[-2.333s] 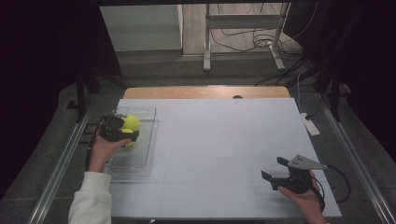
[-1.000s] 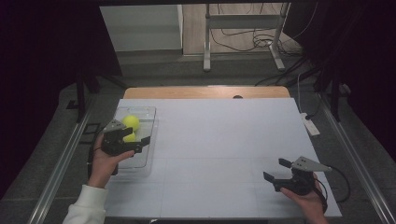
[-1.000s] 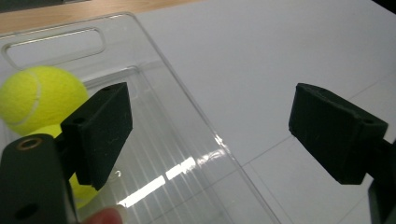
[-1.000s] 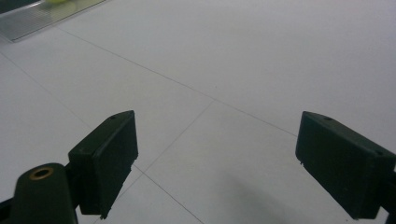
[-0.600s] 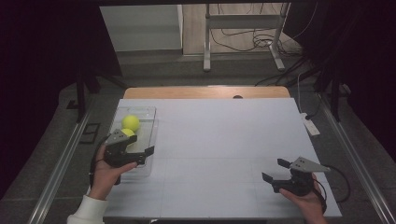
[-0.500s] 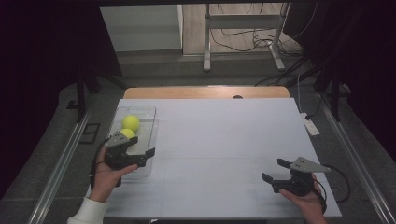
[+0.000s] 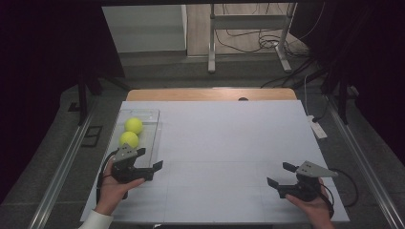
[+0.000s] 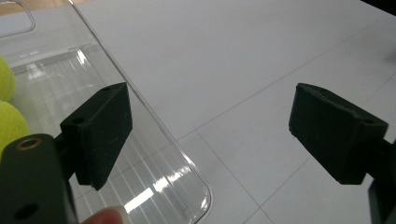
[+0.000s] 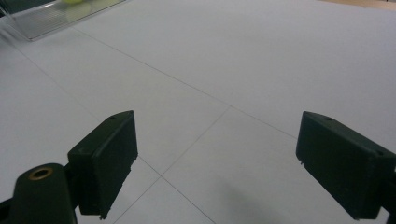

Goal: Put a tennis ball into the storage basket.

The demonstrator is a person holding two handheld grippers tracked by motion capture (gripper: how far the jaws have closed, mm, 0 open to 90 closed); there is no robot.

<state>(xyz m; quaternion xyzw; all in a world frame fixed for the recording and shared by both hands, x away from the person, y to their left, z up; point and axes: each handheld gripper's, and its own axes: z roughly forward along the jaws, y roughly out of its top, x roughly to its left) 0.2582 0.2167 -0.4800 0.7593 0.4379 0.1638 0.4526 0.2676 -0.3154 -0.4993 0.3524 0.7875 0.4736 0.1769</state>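
The left gripper point(image 7: 145, 162) has just let go of a yellow ball and pulled back. A moment ago it was over the clear tray point(image 7: 154, 131) with a ball between its jaws. Now its jaws are wide apart and hold nothing. It sits near the front corner of the tray, closer to the person than before.

There are now two balls in the tray. The far ball point(image 7: 133, 125) lies toward the back. The near ball point(image 7: 129, 139) lies just in front of it, and the two look like they touch or almost touch. In the left gripper view, both balls point(image 8: 9, 126) peek in at the left edge, behind the clear tray wall point(image 8: 154, 126). One jaw hangs over the tray and the other hangs over the white table point(image 7: 229, 143).

The right gripper point(image 7: 282, 177) has not moved. It rests near the front right of the table, well apart from the tray. Its jaws are wide open too, with nothing between them. In the right gripper view, the tray point(image 9: 51, 18) is far off in the top left corner.

I think this means the ball job is done for this ball. It is safe in the tray and it is not rolling. I see no more balls on the table, so there may be nothing left to pick up.
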